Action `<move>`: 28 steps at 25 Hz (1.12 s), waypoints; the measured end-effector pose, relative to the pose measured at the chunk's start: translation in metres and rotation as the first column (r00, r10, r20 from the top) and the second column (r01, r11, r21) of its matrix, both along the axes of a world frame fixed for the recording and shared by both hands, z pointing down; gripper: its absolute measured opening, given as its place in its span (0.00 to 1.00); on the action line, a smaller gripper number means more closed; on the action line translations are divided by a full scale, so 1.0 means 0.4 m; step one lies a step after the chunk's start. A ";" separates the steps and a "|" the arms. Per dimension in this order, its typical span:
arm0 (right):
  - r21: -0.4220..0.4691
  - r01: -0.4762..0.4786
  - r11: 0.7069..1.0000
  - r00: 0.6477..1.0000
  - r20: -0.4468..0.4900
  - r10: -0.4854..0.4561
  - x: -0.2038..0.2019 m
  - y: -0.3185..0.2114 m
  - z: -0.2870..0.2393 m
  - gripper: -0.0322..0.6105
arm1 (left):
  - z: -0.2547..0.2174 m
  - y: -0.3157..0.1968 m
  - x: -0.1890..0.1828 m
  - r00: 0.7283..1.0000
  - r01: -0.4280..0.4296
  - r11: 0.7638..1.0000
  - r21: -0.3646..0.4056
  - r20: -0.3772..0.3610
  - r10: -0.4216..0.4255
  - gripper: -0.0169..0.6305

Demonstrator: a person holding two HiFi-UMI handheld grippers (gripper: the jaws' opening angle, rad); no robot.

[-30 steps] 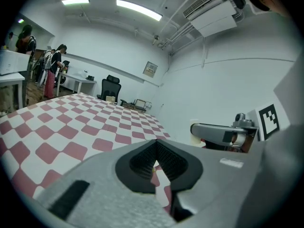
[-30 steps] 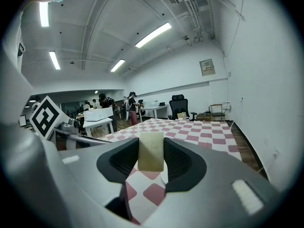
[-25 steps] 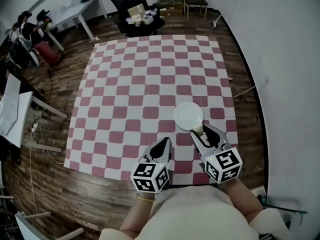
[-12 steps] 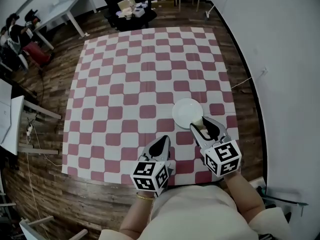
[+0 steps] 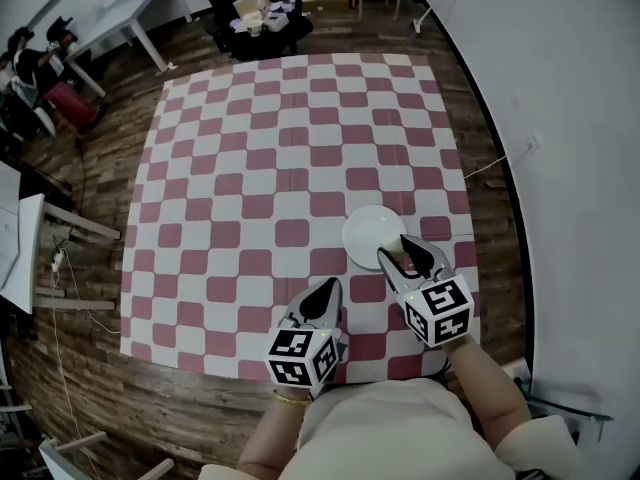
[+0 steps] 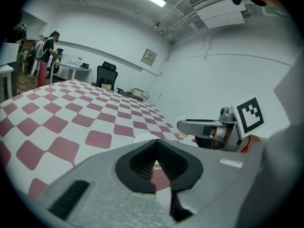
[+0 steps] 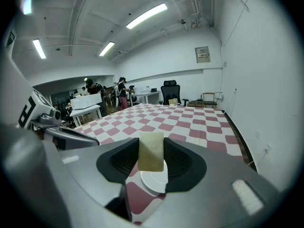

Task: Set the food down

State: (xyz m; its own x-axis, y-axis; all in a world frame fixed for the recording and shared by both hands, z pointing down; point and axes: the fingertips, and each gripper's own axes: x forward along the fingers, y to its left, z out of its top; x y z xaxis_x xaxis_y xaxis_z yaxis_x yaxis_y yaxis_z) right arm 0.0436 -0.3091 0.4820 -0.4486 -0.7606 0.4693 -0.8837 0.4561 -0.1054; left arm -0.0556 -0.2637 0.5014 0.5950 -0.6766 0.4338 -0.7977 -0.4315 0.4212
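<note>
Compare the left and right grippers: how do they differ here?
The right gripper is clamped on a pale food slice; the left gripper is shut with nothing between its jaws. The right gripper hangs at the near edge of the white plate; the left gripper is over bare checkered cloth. Both point forward, side by side.

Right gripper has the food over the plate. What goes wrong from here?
1. The right gripper sits over the near rim of the plate; released here, the food slice may land on the checkered cloth.
2. The slice is clamped upright by its edges, so it may topple and slide off.
</note>
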 end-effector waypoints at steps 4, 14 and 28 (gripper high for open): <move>-0.025 0.008 1.000 1.000 -0.007 -0.008 0.008 -0.025 0.032 0.31 | 0.019 -0.024 0.010 1.000 0.000 1.000 -0.014 0.004 0.000 0.03; -0.098 0.032 0.995 0.999 -0.033 -0.035 0.007 -0.082 0.132 0.31 | 0.084 -0.074 0.023 1.000 0.013 0.998 -0.057 0.005 -0.013 0.03; -0.211 0.031 0.977 0.995 -0.090 -0.051 0.010 -0.128 0.258 0.31 | 0.170 -0.109 0.042 1.000 0.008 0.993 -0.122 0.001 -0.008 0.03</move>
State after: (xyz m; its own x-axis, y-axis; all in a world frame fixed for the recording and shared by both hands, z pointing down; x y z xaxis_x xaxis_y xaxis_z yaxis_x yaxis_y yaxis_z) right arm 0.0477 -0.3601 0.5852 -0.4234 -0.6231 0.6576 -0.8754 0.4684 -0.1198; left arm -0.0388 -0.3072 0.5694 0.5899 -0.6232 0.5135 -0.8010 -0.3709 0.4700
